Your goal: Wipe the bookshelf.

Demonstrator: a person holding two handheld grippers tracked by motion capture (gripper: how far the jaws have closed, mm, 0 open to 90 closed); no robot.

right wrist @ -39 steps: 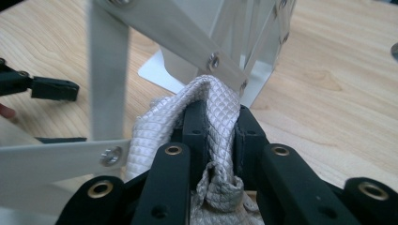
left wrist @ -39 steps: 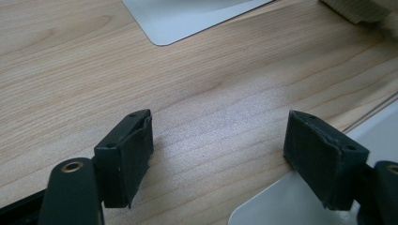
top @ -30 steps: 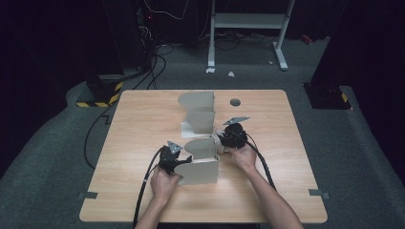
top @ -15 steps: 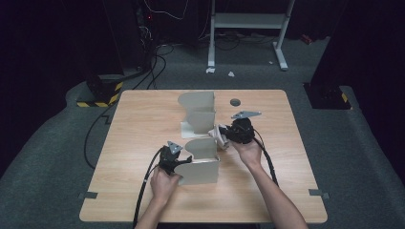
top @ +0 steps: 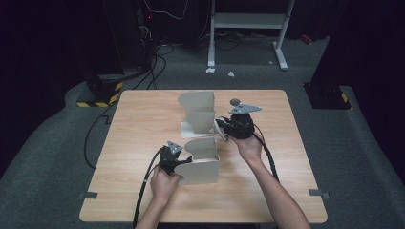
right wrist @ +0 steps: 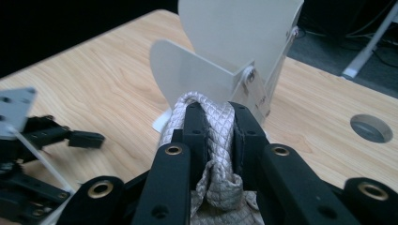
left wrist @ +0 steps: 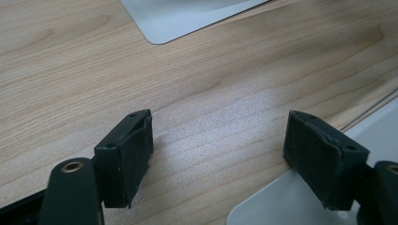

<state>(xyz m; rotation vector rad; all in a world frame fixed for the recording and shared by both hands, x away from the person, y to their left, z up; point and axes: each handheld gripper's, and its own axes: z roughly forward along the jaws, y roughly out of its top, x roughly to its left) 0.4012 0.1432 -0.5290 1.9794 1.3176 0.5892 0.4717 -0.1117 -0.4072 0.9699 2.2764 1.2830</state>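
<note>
The right tongs (right wrist: 216,136) view shows them clamping a cloth (right wrist: 213,140), while the left tongs (left wrist: 218,159) gape over the counter (left wrist: 211,93).

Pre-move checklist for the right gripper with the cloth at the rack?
1. Right gripper shut on the quilted silver-grey cloth: ok.
2. Cloth bunched between the jaws, part hanging below: ok.
3. Pale grey sheet-metal divider rack upright on the light wooden table: ok.
4. Left gripper open, nothing between the jaws: ok.
5. Left gripper bracing the rack's near panel: cannot tell.
6. Which slot the cloth lines up with: cannot tell.
</note>
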